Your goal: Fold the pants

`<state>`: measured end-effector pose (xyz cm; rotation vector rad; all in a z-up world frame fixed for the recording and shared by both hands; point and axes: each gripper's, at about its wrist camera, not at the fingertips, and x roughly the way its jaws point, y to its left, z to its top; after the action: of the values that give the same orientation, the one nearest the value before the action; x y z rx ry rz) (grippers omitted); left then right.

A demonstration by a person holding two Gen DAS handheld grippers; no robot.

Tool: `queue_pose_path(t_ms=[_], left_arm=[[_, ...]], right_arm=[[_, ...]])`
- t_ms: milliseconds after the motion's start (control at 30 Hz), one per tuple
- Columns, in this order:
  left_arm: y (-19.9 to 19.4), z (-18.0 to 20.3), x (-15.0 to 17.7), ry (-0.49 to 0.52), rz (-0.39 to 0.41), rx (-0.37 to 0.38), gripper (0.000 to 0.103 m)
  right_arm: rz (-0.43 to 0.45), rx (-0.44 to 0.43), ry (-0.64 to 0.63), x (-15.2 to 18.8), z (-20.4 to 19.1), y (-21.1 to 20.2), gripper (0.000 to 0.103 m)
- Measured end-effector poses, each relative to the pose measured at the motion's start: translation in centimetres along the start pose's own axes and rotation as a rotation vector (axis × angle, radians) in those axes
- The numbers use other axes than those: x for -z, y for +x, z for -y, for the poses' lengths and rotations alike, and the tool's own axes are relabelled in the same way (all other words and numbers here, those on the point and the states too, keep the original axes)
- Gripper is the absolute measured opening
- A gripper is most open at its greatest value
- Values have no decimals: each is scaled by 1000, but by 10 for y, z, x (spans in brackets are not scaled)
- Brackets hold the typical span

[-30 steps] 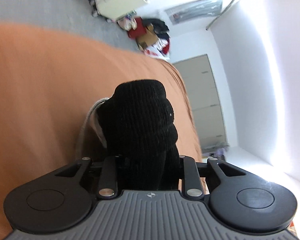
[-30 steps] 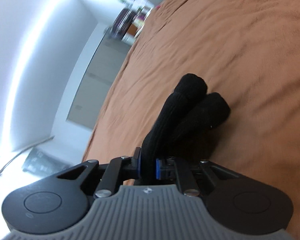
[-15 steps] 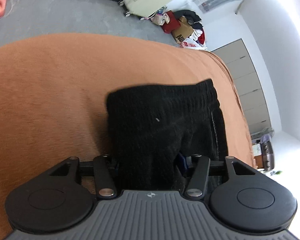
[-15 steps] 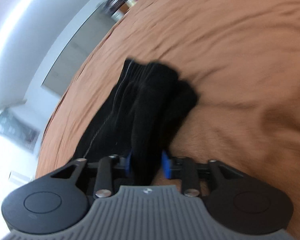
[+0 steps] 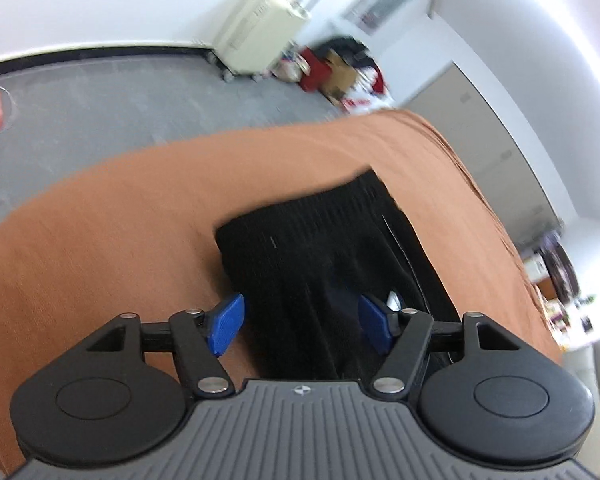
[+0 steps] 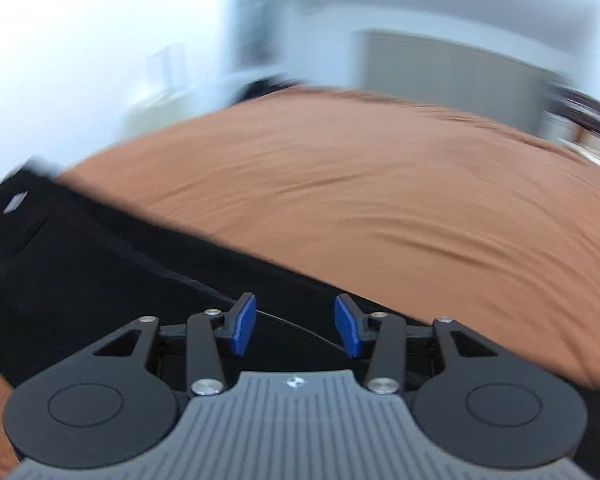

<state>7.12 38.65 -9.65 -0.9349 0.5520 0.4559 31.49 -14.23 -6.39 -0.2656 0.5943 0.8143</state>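
On brown bedspread [image 5: 100, 248], left wrist view: black pants [image 5: 320, 248] lie folded, ribbed waistband toward far edge. Left gripper [image 5: 302, 326] above near end of pants, jaws opening, blue pads [image 5: 226, 328] clear of fabric either side, nothing gripped. Grey floor [image 5: 100, 120], cream suitcase [image 5: 256, 38], clutter pile beyond bed. Right wrist view, blurred: pants [image 6: 80, 280] spread across lower left of bedspread [image 6: 380, 184]. Right gripper [image 6: 296, 326] over pants edge, jaws opening, pads [image 6: 244, 324] not pressing cloth.

Brown bed cover [image 5: 112, 240], black pants [image 5: 320, 248] on it
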Motion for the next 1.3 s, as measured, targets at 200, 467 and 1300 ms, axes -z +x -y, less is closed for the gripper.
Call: queue_pose_path(t_ms=[200,467,1300], left_arm=[[9,-7,21,19,-95,42,76],[16,-12,26,64,-137,99,76],[-13,12,38,154,4,33,76]], right_arm=[[-194,-188,-225,-56,-28,109,41],[-353,-301,-229,-57,-24,150,39],[8,133,258,-20,18,71,34]])
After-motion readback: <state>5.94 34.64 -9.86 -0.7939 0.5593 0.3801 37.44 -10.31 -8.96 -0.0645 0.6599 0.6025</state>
